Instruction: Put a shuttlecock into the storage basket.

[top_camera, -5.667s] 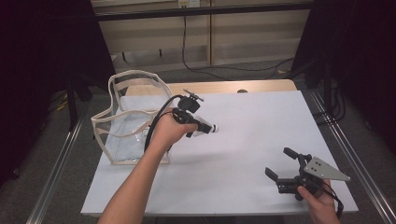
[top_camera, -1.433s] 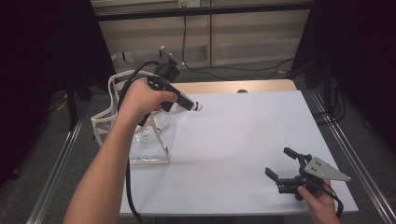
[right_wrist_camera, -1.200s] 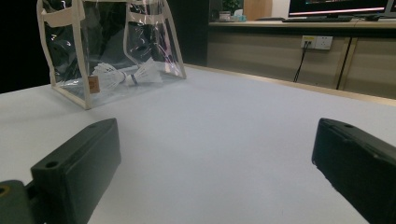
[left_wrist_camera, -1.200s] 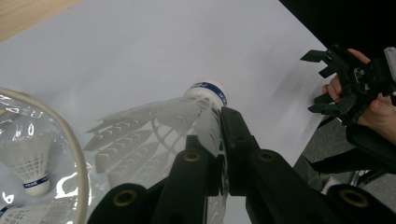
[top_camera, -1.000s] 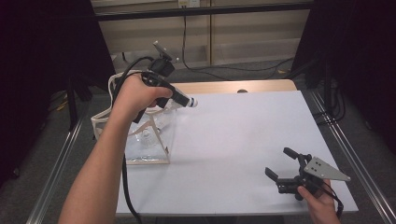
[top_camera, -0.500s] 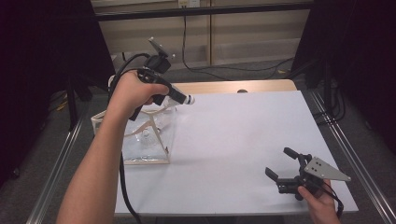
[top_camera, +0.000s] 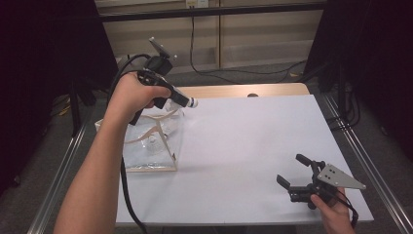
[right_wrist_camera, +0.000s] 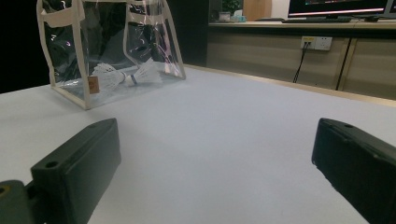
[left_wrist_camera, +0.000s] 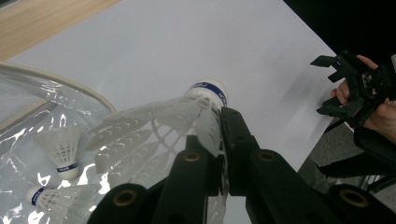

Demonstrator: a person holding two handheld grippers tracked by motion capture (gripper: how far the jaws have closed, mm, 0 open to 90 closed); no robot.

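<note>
Lifted from the bench, left gripper jaws clamp a shuttlecock above the clear bag, not yet dropped; right gripper waits open.

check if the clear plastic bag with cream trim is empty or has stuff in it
Not empty: the clear plastic bag holds two white shuttlecocks on its bottom.

The white tabletop has a strip of bare wood along its far edge. Beyond that edge a black cable hangs down a beige wall panel to the grey floor, and metal rails run along both side edges.
</note>
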